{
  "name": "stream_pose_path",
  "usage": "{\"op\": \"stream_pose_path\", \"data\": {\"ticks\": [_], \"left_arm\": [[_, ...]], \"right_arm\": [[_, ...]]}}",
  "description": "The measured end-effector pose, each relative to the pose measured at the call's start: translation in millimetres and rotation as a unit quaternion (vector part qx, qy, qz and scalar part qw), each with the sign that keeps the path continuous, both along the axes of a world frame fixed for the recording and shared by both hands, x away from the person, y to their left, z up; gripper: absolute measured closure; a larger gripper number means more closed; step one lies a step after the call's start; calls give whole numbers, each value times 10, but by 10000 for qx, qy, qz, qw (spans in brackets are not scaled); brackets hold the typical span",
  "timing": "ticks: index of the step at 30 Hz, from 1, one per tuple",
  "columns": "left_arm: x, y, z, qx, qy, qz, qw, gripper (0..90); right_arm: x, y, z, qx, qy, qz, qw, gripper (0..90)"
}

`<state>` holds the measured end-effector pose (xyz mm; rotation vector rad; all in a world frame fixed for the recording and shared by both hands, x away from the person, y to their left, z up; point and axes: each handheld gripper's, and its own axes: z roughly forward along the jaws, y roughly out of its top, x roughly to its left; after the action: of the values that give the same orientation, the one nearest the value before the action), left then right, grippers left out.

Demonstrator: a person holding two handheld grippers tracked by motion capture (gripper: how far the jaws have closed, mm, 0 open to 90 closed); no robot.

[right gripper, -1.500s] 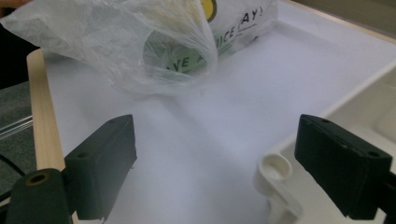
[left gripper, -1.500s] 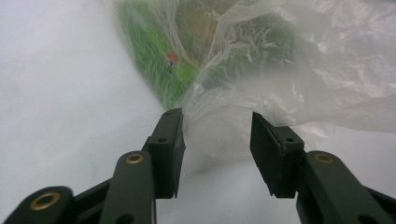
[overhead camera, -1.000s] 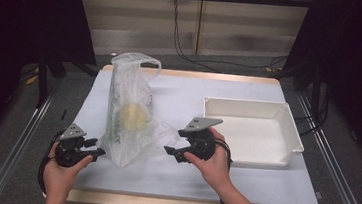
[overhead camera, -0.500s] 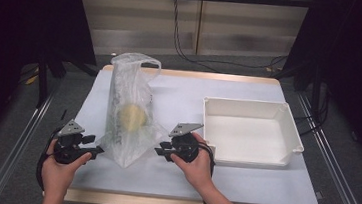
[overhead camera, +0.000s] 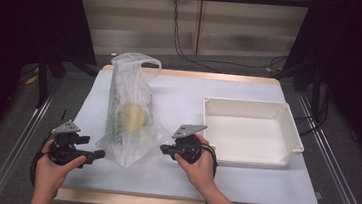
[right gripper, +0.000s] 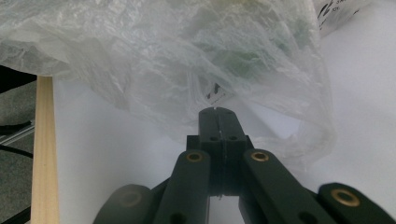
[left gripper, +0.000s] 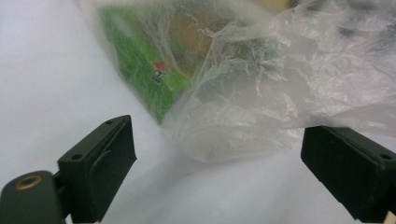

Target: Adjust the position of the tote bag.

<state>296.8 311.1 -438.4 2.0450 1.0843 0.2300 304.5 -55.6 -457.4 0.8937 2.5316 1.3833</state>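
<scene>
A clear plastic bag (overhead camera: 132,90) stands on the white table cover with a round yellowish item (overhead camera: 132,117) inside. In the left gripper view the bag (left gripper: 243,102) also holds a green package (left gripper: 140,70). My left gripper (overhead camera: 95,154) is at the bag's lower left corner. Its jaws have just been opening and now stand wide apart (left gripper: 224,172), the corner between them untouched. My right gripper (overhead camera: 163,148) is at the bag's lower right edge. Its jaws have just been closing and are shut (right gripper: 218,114), tips in the crumpled film of the bag (right gripper: 187,56).
An empty white tray (overhead camera: 254,105) sits on the right half of the table, just right of my right hand. The table's wooden edge (right gripper: 44,149) runs along the left of the right gripper view. Cables hang behind the table.
My right gripper has moved left and down to the bag's lower right edge and its jaws have closed. The left hand stayed in place. The bag's film has shifted slightly.
</scene>
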Motion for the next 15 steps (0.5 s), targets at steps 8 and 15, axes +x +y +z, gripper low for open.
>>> {"op": "stream_pose_path", "data": {"ticks": [8,15], "left_arm": [[36,127,97,-26,110,249,9996,61],[155,109,221,88,160,205,9996,56]], "right_arm": [[-26,2,-24,-27,46,10,10000,900],[-41,30,-16,-61,22,74,10000,900]]}}
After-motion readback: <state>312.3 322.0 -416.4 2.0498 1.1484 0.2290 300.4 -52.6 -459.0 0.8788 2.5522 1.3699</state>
